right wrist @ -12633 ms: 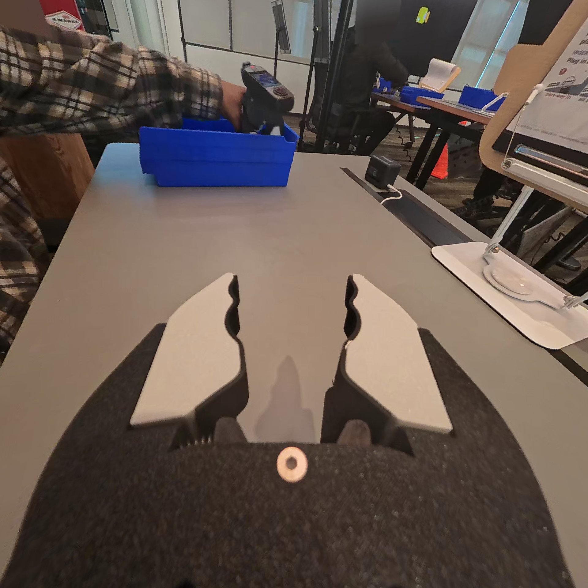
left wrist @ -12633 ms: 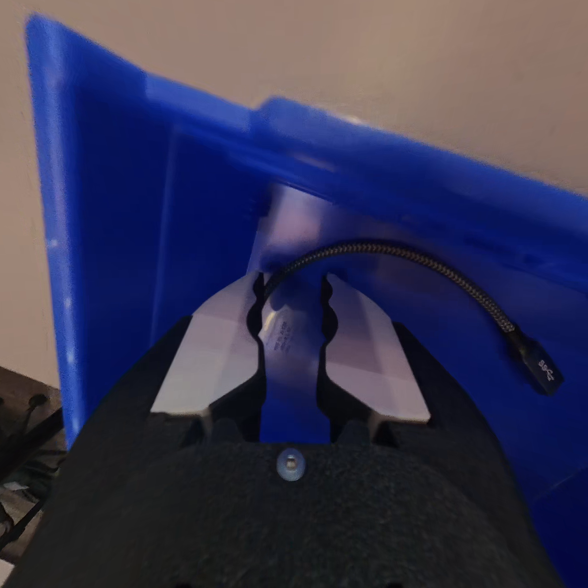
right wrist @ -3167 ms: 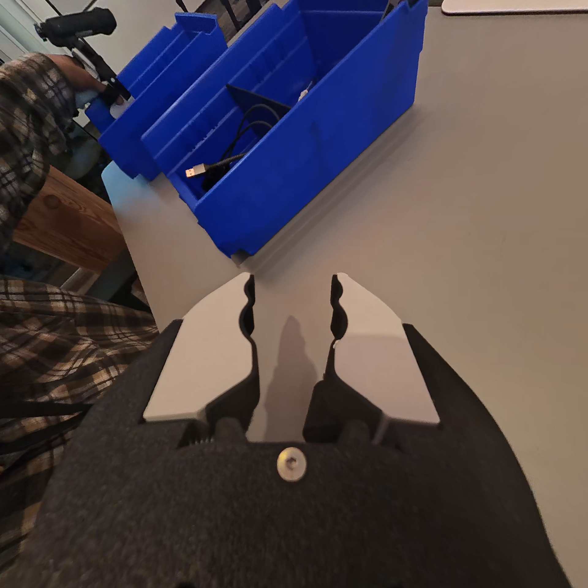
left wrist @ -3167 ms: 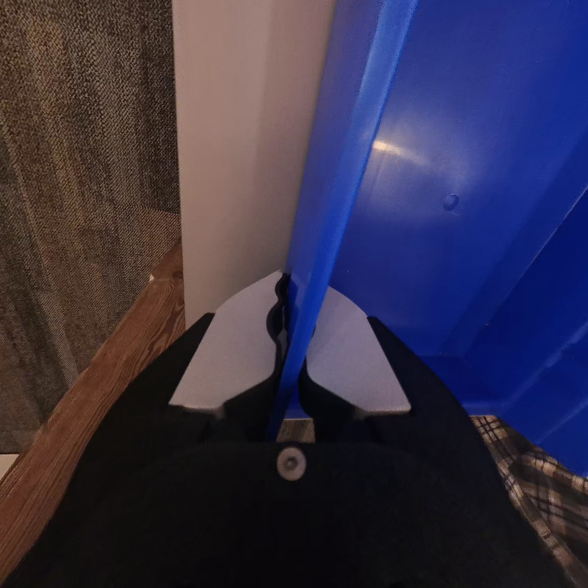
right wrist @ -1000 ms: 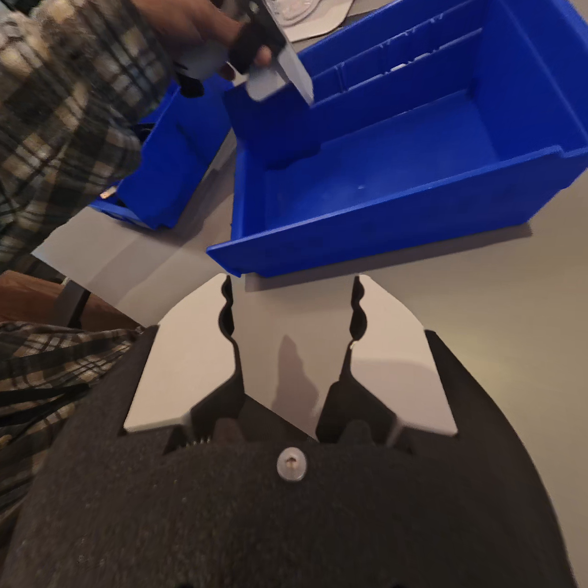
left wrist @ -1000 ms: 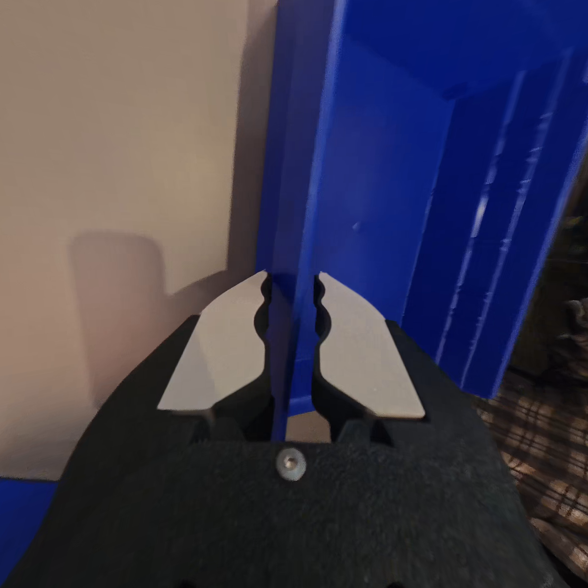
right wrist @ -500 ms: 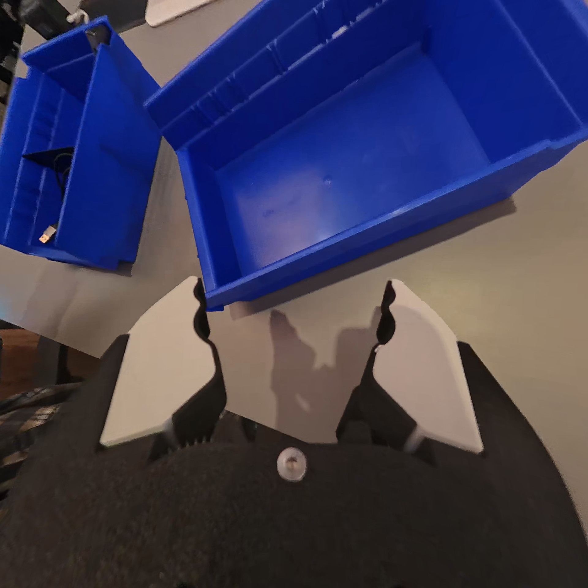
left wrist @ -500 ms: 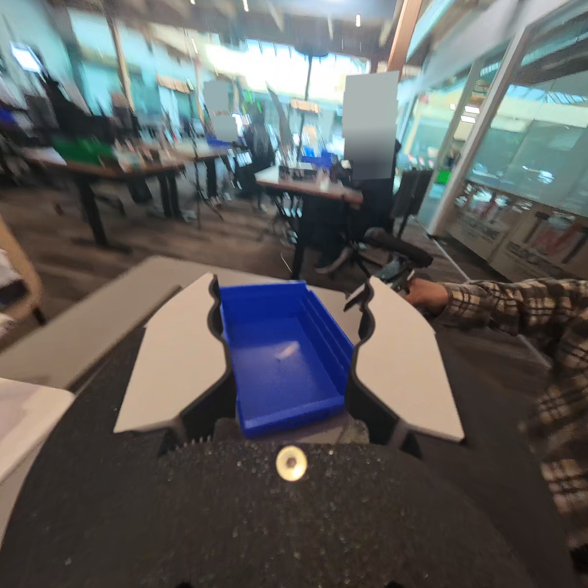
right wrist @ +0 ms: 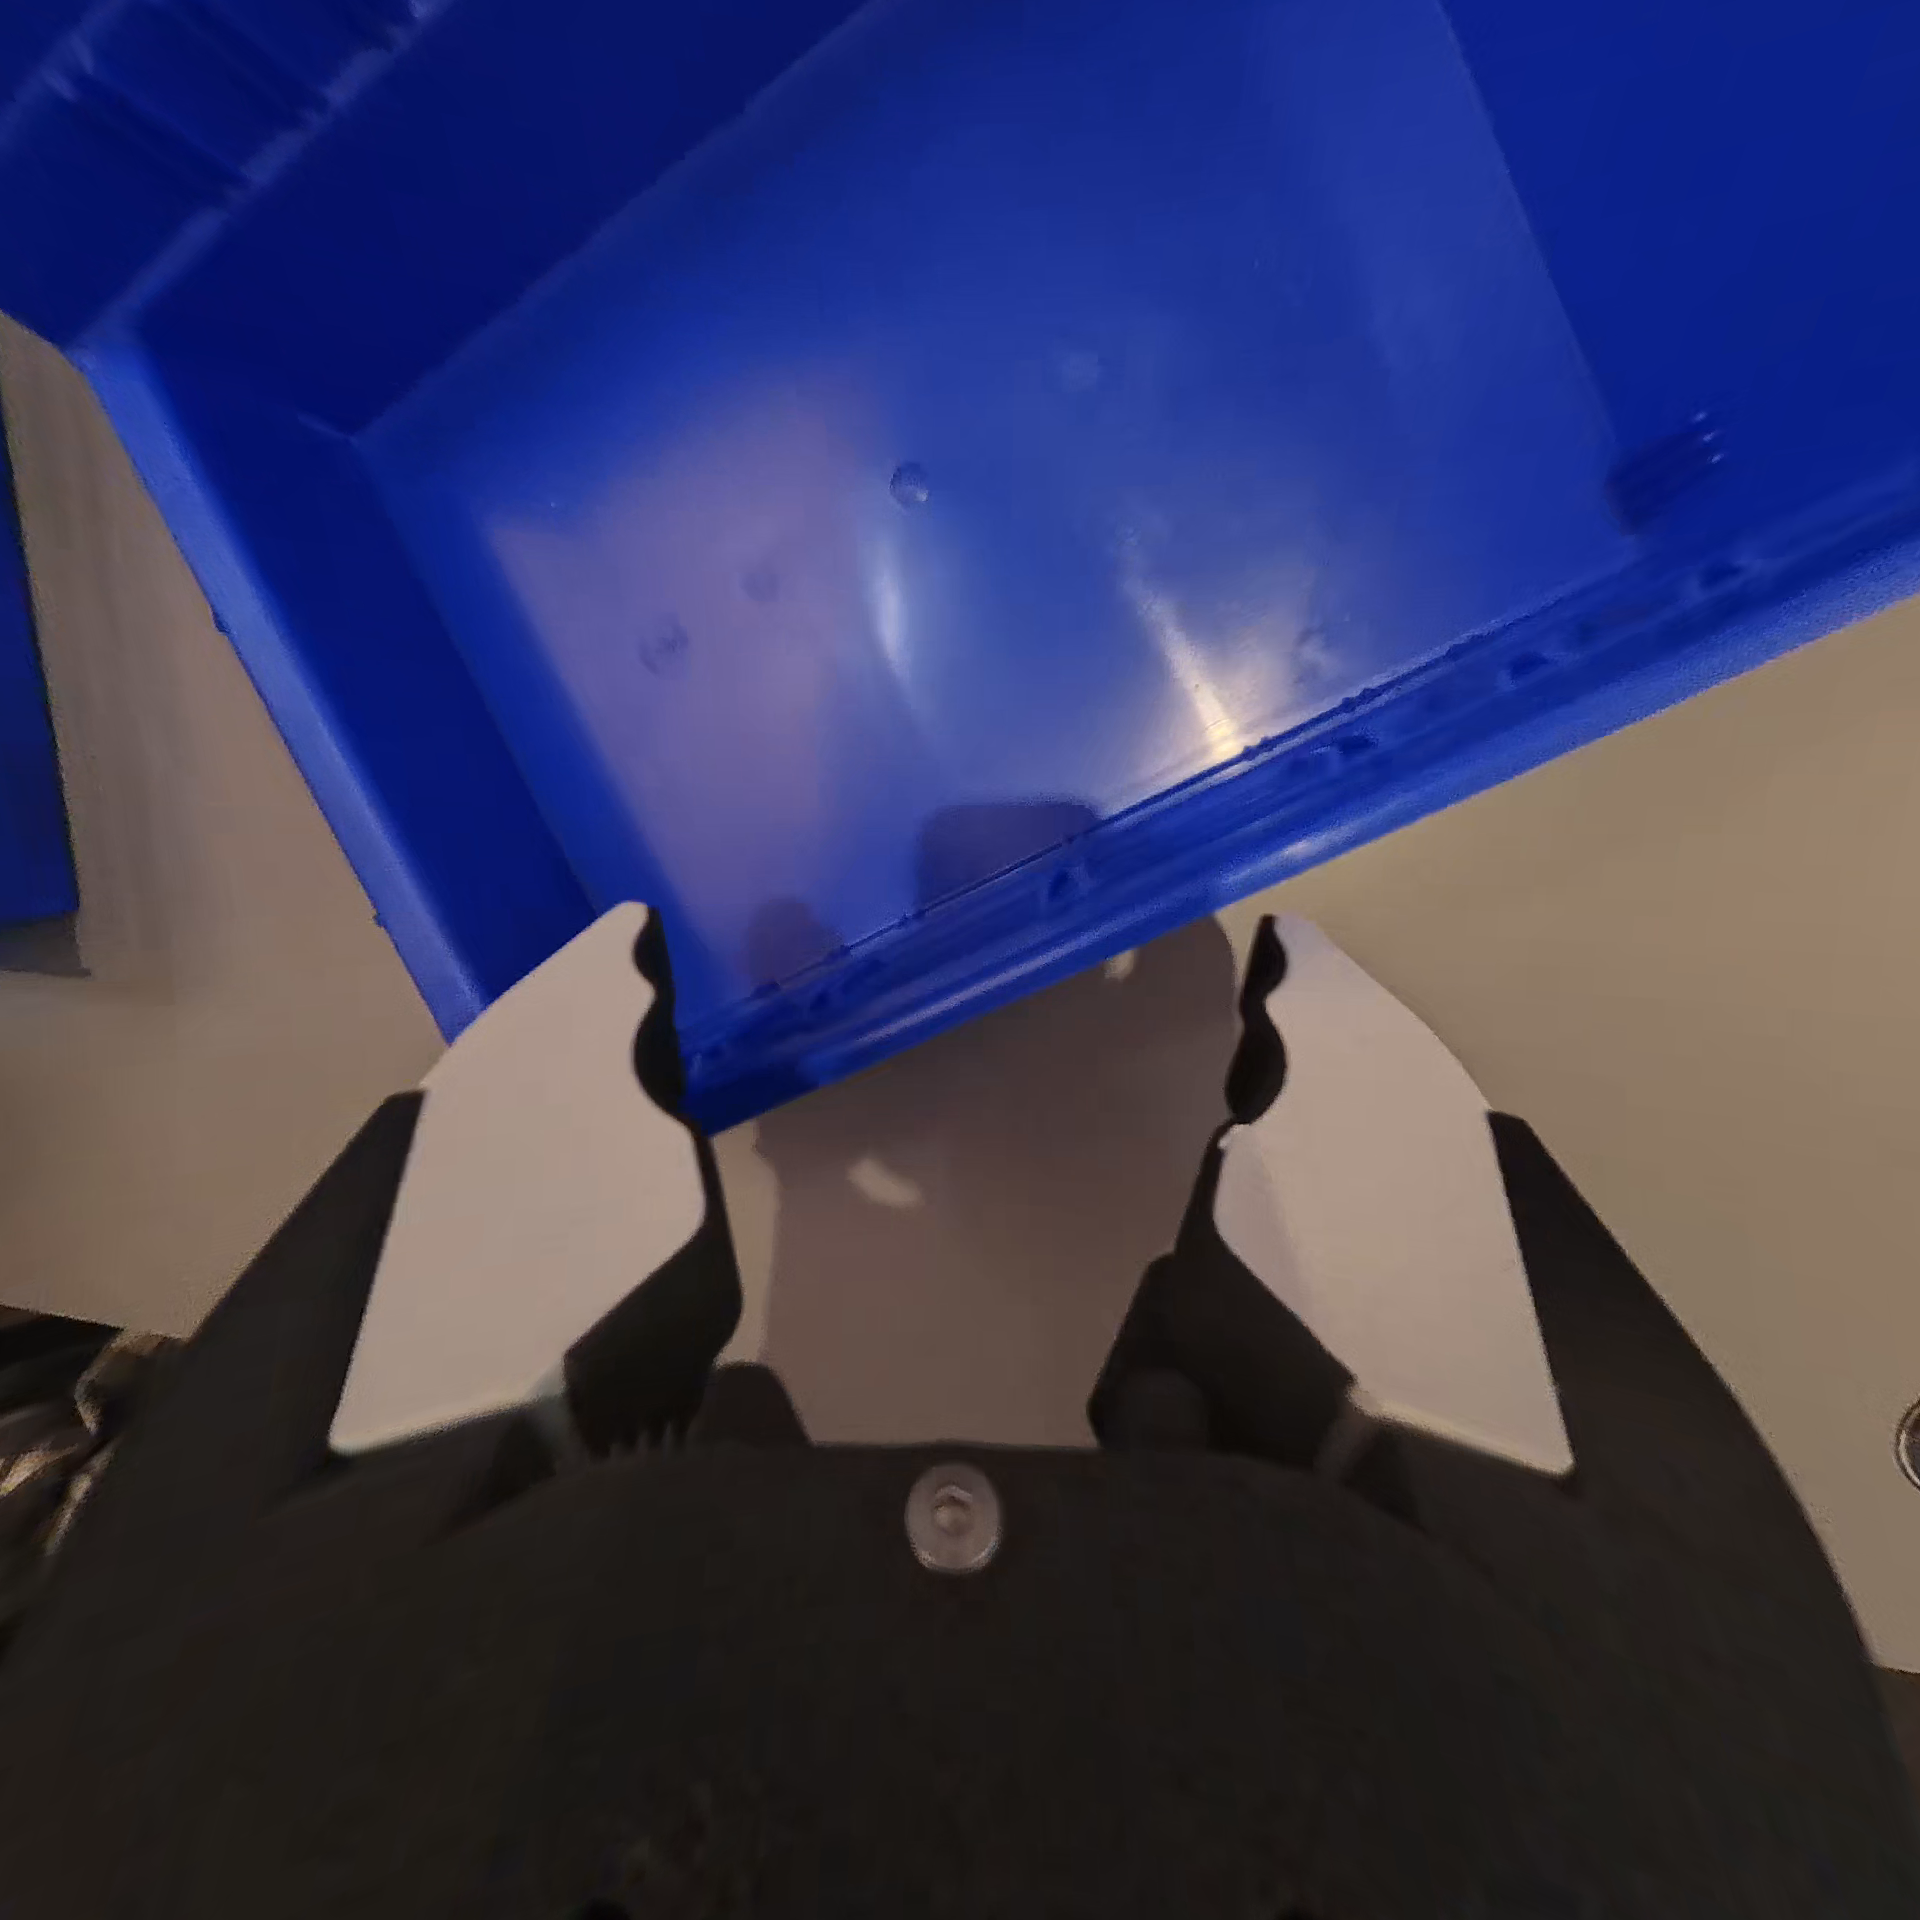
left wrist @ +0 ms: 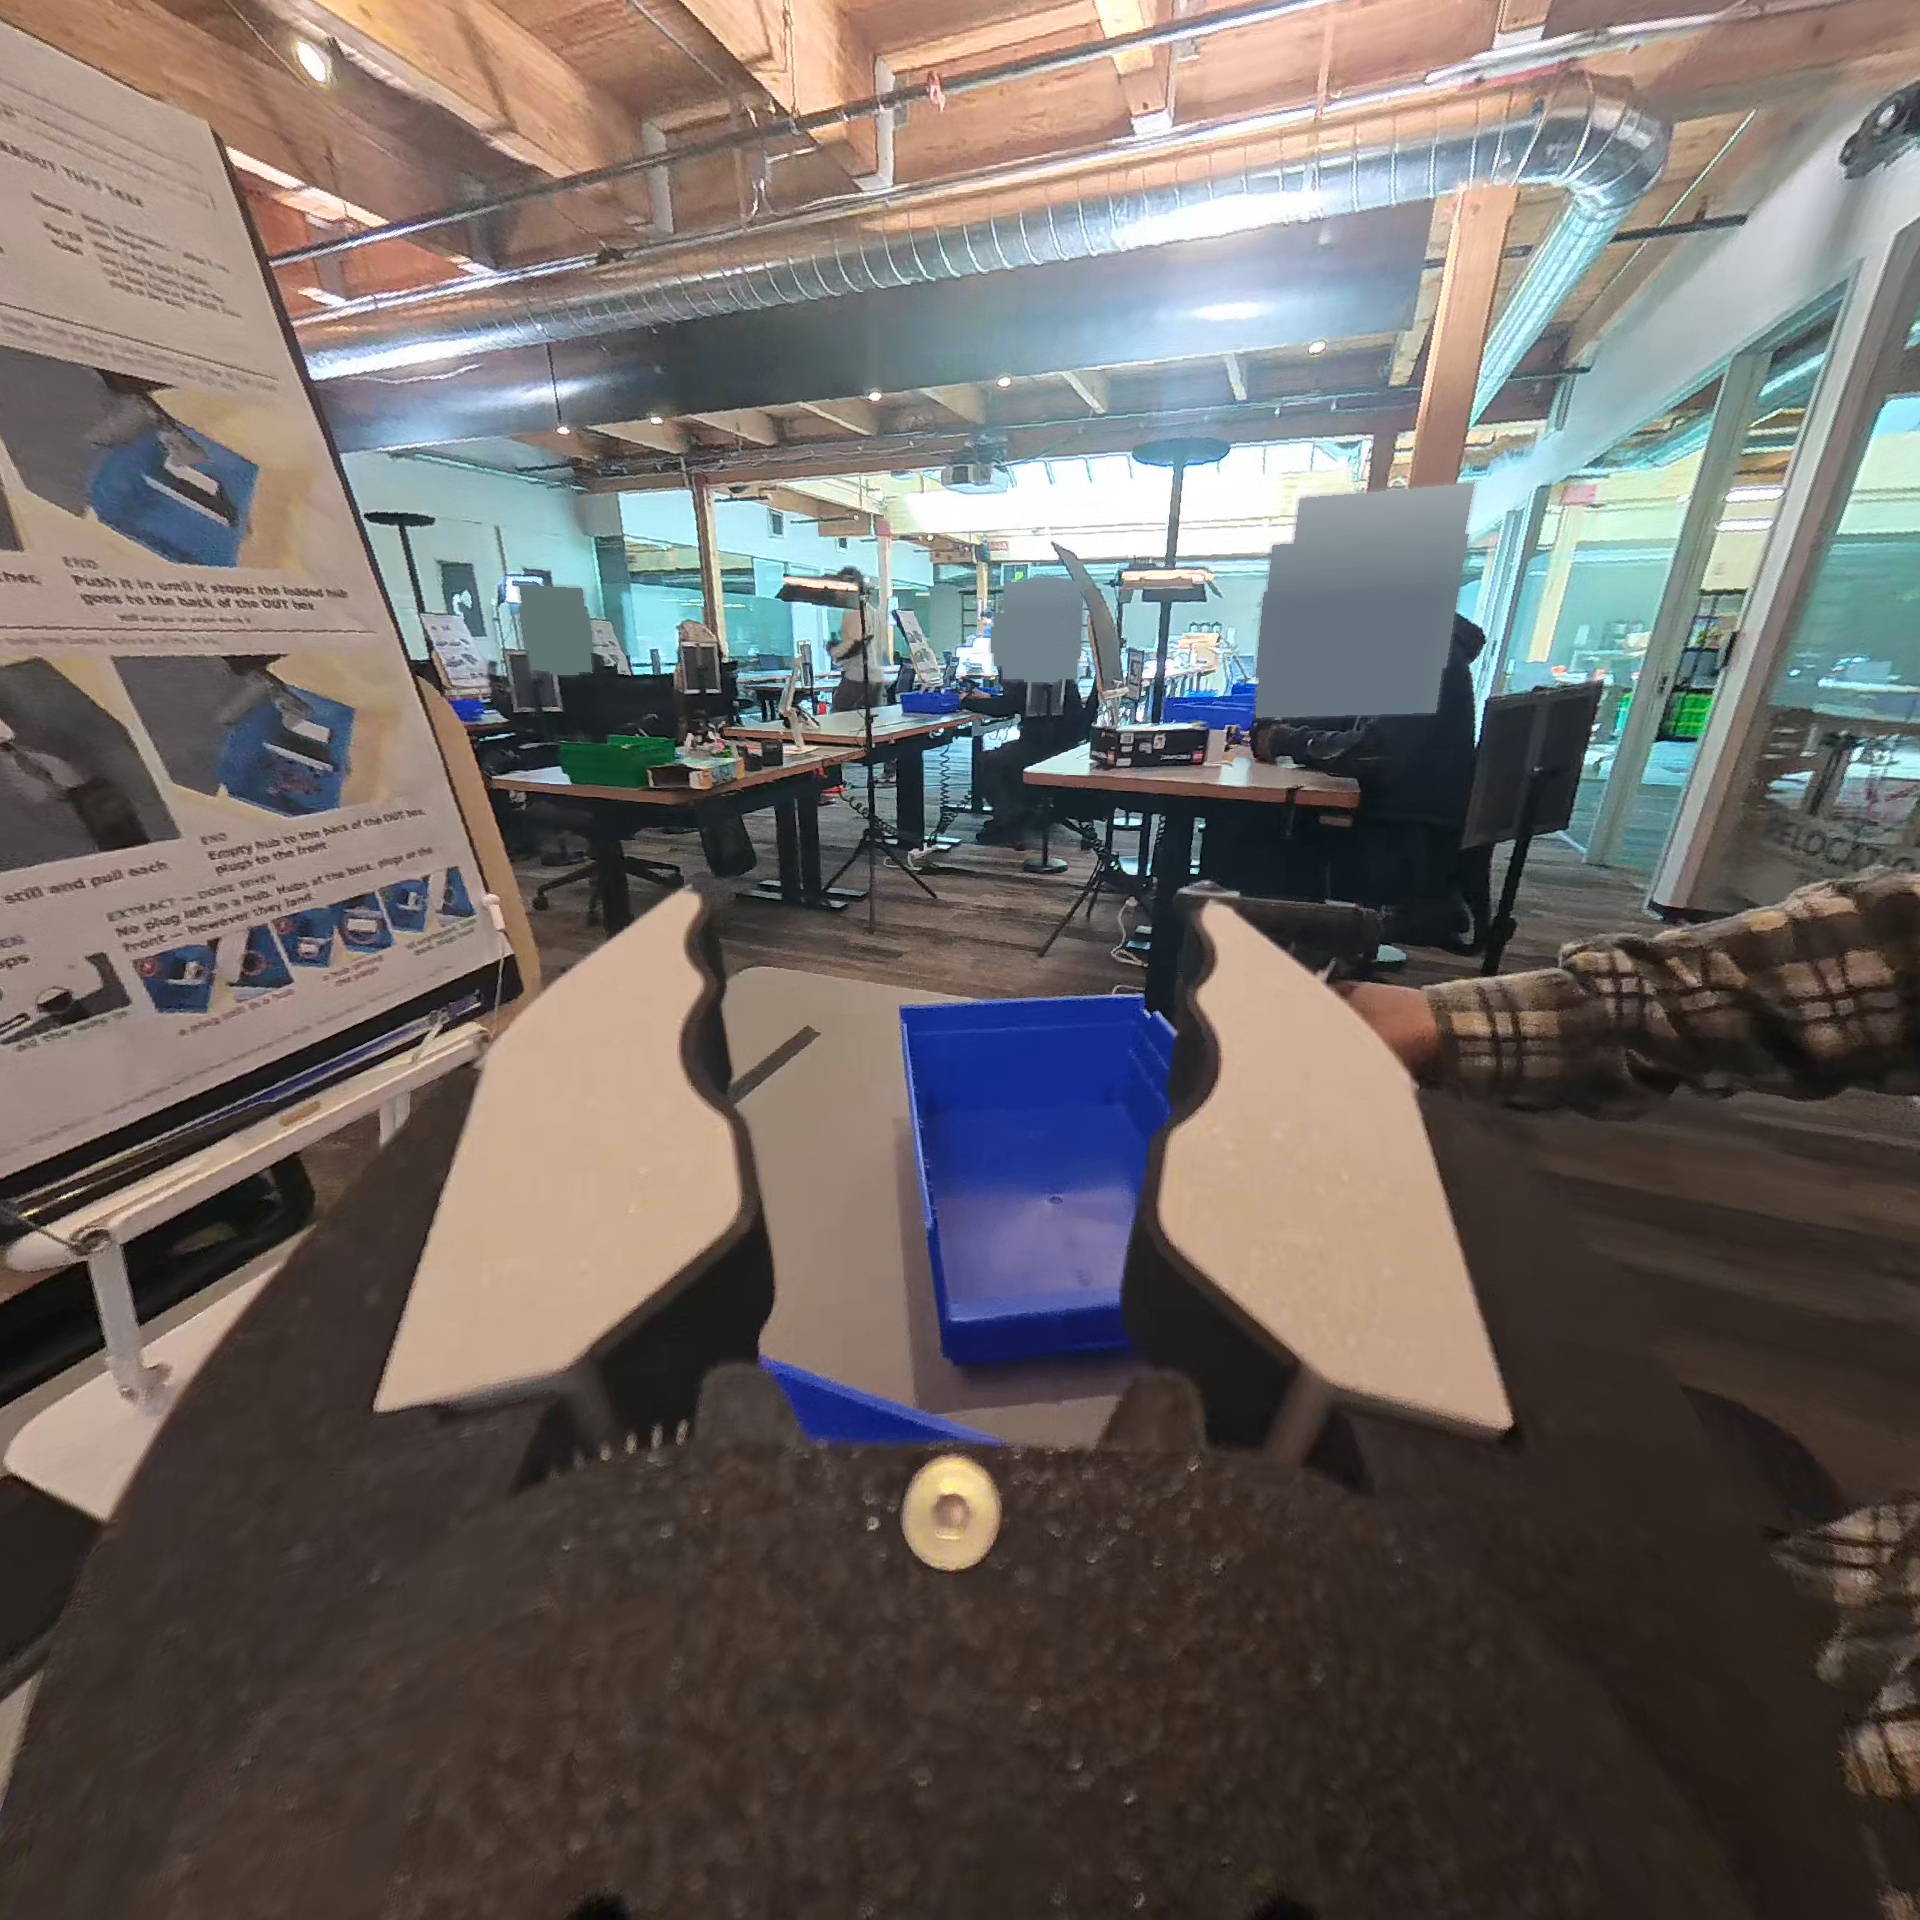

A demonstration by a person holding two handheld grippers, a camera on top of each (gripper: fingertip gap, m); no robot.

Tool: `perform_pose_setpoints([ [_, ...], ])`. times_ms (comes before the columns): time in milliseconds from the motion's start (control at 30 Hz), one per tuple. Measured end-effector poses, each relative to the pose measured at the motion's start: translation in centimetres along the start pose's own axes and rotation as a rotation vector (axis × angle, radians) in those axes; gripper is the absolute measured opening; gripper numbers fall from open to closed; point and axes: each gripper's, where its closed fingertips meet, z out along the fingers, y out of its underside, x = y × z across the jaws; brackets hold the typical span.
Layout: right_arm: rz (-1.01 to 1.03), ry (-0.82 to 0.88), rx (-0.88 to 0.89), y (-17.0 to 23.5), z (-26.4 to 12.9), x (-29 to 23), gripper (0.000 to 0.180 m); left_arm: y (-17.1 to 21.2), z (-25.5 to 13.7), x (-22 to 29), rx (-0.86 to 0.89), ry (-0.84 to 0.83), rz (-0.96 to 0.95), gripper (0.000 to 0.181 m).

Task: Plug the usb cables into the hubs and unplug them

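An empty blue bin (left wrist: 1029, 1174) stands on the grey table (left wrist: 821, 1164). In the right wrist view its bare floor (right wrist: 935, 520) fills the upper frame. My right gripper (right wrist: 956, 925) is open and empty, close over the bin's near rim (right wrist: 1299, 821). My left gripper (left wrist: 945, 914) is open and empty, held above the table and facing the bin lengthwise. The right gripper (left wrist: 1288, 930) shows partly behind my left gripper's right finger, held by a hand in a plaid sleeve (left wrist: 1683, 1018). No cable or hub is in view.
A corner of a second blue bin (left wrist: 862, 1413) lies just below my left gripper and shows at the left edge of the right wrist view (right wrist: 31, 727). An instruction board on a white stand (left wrist: 187, 644) is on the left. Desks and seated people are behind. My hands' fingertips stand some 45 cm from each other.
My left gripper let go of the bin wall, opened wide and swung up to face across the room. My right gripper opened wider and moved in close to the empty bin's near rim.
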Motion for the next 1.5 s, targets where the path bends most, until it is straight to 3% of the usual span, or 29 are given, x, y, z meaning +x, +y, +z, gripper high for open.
perform_pose_setpoints([
  [200, 0.039, 0.032, -0.019, -1.5, -0.9, 2.7, 0.045, 0.0, 0.3, -0.1, -0.022, 0.026, -0.008, 0.088],
  [267, 0.059, 0.037, -0.065, -1.5, -1.1, 4.1, 0.045, 0.3, 0.4, -0.1, -0.032, 0.043, -0.024, 0.088],
  [367, 0.093, 0.012, -0.111, -2.0, -1.2, 5.2, 0.027, 0.6, 0.6, 0.0, -0.046, 0.053, -0.04, 0.092],
  [733, 0.08, 0.158, -0.272, -6.1, -1.2, 14.0, 0.009, 1.5, 1.2, 1.0, -0.096, 0.078, 0.039, 0.095],
  [900, 0.022, 0.222, -0.219, -9.5, -0.4, 17.5, 0.008, 1.7, 1.5, 0.6, -0.084, 0.104, -0.011, 0.093],
  [1033, 0.037, 0.241, -0.183, -10.1, -1.9, 18.4, 0.067, 1.3, 1.2, 0.0, -0.058, 0.094, -0.027, 0.092],
  [1100, 0.057, 0.232, -0.152, -9.6, -3.7, 18.1, 0.078, 1.3, 1.2, -0.2, -0.06, 0.087, -0.027, 0.092],
  [1267, 0.109, 0.184, -0.148, -5.9, -6.8, 16.8, 0.077, 1.7, 1.5, 0.1, -0.074, 0.101, -0.038, 0.092],
  [1367, 0.113, 0.17, -0.21, -3.3, -5.9, 16.2, 0.074, 2.2, 2.0, 0.9, -0.102, 0.12, -0.033, 0.093],
  [1500, 0.115, 0.179, -0.295, -1.8, -3.3, 16.0, 0.057, 2.7, 2.2, 1.9, -0.133, 0.12, 0.008, 0.094],
])
